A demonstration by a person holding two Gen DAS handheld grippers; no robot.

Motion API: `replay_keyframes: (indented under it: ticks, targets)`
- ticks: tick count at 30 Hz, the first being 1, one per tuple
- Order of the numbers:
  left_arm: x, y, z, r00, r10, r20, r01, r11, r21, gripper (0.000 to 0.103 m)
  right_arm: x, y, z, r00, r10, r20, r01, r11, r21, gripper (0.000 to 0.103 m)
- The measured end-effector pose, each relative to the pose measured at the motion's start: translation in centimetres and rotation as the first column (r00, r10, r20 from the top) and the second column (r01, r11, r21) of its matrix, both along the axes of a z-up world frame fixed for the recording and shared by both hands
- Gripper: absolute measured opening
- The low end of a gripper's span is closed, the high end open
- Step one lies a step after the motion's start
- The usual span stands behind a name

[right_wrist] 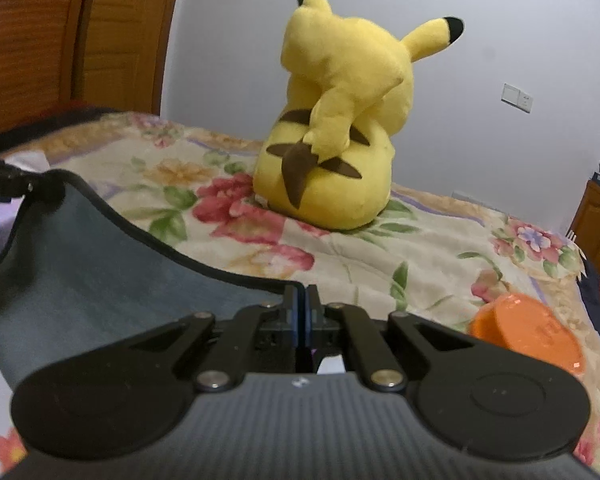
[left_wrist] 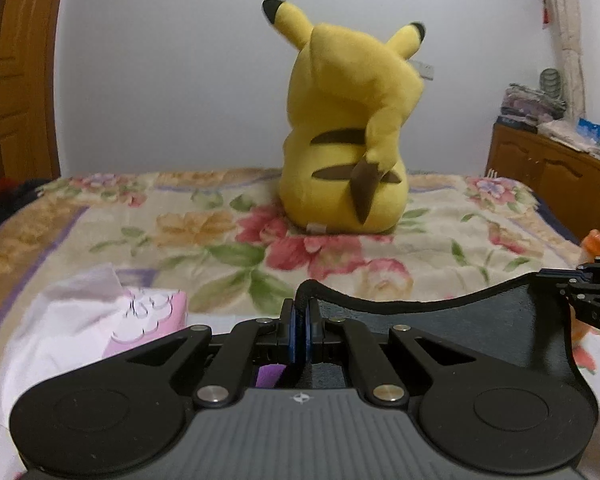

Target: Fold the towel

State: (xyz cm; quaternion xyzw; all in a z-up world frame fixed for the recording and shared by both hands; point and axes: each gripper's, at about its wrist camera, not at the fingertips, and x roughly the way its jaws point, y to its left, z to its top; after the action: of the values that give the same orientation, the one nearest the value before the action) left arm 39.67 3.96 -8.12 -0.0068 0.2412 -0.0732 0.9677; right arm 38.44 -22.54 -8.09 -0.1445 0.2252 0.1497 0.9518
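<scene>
The towel (left_wrist: 440, 320) is dark grey with a black hem and hangs stretched between my two grippers above a floral bedspread. My left gripper (left_wrist: 301, 304) is shut on its left top corner. My right gripper (right_wrist: 303, 296) is shut on its right top corner; the towel (right_wrist: 80, 264) sags to the left there. The right gripper (left_wrist: 592, 284) shows at the right edge of the left wrist view, and the left gripper (right_wrist: 4, 184) at the left edge of the right wrist view. The towel's lower part is hidden behind the gripper bodies.
A yellow plush toy (left_wrist: 348, 132) sits on the bedspread (left_wrist: 180, 232) ahead, back turned. A pink tissue pack (left_wrist: 148, 320) lies at the left. An orange bowl (right_wrist: 528, 332) lies at the right. A wooden cabinet (left_wrist: 560, 184) stands right of the bed, a wooden door (right_wrist: 100, 40) at the left.
</scene>
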Motion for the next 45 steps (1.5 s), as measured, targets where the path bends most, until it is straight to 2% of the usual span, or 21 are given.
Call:
replay_keyframes:
  ticks: [11,19,22,23,24,30,31,33,45]
  targets:
    - [2.0,-0.6,-2.5,0.998,0.015,-0.053,-0.012,0.998,0.059,0.008,1.8,-0.4,-3.5,0.997,-0.030,-0.074,0.031,0.999,0.009,0.004]
    - [2.4,-0.4,-3.6,0.995,0.027,-0.095,-0.020,0.997,0.076,0.012,2.5,-0.5,-4.4,0.993,-0.037,-0.115,0.042,0.998,0.040,0.005]
    - [2.3,-0.5,-3.6,0.995,0.020,-0.098,-0.013,0.997,0.074,0.028,2.4,-0.7,-4.5,0.992,-0.039,-0.120,0.045,0.998,0.050,0.006]
    - [2.2,-0.6,-3.5,0.995,0.016,-0.098,-0.008,0.997,0.079,0.036,2.3,-0.7,-4.5,0.992,-0.039,-0.122,0.045,0.998,0.050,0.007]
    - [2.1,-0.7,-3.5,0.995,0.013,-0.099,-0.004,0.997,0.083,0.042,2.3,-0.7,-4.5,0.992,-0.037,-0.125,0.044,0.998,0.052,0.012]
    - [1.1,-1.2,-2.9,0.992,-0.016,-0.122,0.028,0.995,0.097,0.056,1.6,-0.6,-3.6,0.989,-0.032,-0.142,0.041,0.997,0.061,0.018]
    - [0.8,-1.3,-2.7,0.992,-0.020,-0.121,0.032,0.994,0.103,0.057,1.3,-0.6,-3.3,0.989,-0.033,-0.143,0.043,0.997,0.068,0.032]
    - [0.2,-1.4,-2.2,0.992,-0.029,-0.124,0.042,0.994,0.104,0.059,0.6,-0.7,-2.7,0.990,-0.034,-0.139,0.046,0.995,0.087,0.046]
    - [-4.8,-2.1,0.6,0.987,-0.059,-0.148,0.077,0.990,0.115,0.069,-4.1,-1.4,1.0,0.985,-0.056,-0.165,0.078,0.989,0.125,0.047]
